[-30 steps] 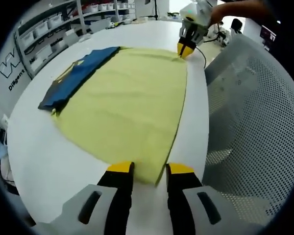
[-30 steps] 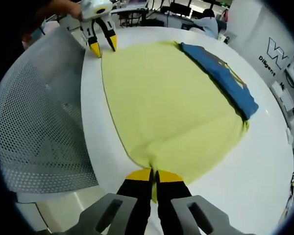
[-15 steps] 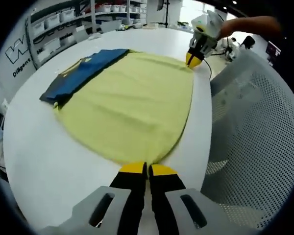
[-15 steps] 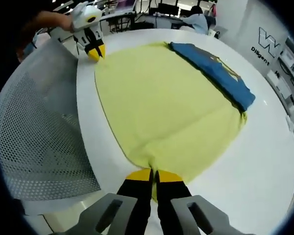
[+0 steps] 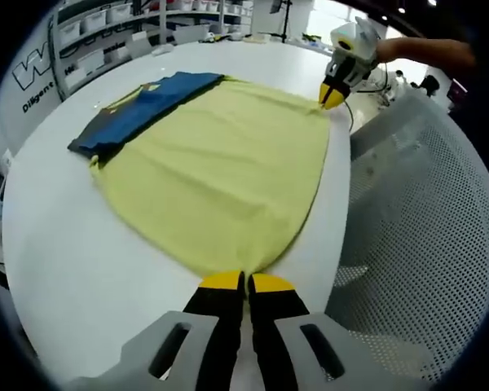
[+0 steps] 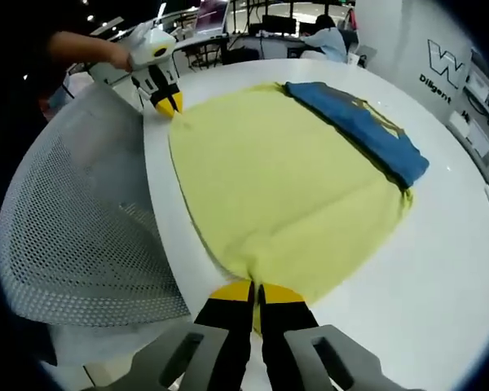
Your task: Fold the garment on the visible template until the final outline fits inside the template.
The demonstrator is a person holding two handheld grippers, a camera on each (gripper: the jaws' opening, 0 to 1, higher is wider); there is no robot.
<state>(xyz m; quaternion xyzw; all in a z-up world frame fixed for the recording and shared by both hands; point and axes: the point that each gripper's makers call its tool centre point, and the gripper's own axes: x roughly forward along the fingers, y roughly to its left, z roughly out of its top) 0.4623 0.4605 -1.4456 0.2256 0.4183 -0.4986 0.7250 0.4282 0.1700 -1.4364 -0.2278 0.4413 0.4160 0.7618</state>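
Note:
A yellow garment point(image 5: 220, 171) point(image 6: 281, 183) lies spread flat on the round white table point(image 5: 57, 244) point(image 6: 456, 269). Along its far edge lies a blue piece with yellow trim point(image 5: 138, 114) point(image 6: 367, 126). My left gripper point(image 5: 246, 281) is shut on one corner of the yellow cloth at the table's edge; from the right gripper view it point(image 6: 169, 104) appears far off, held by a hand. My right gripper point(image 6: 257, 292) is shut on the other corner along the same hem, and it point(image 5: 332, 98) looks small at the far end in the left gripper view.
A grey perforated chair back point(image 5: 407, 244) point(image 6: 73, 228) stands close against the table edge beside the pinched hem. Shelves with bins point(image 5: 106, 20) line the wall behind the table. A person sits at a far desk point(image 6: 330, 37).
One second ago my left gripper stood open around the cloth corner; it has closed on it. The right gripper has stayed shut on its corner. Both views have shifted slightly.

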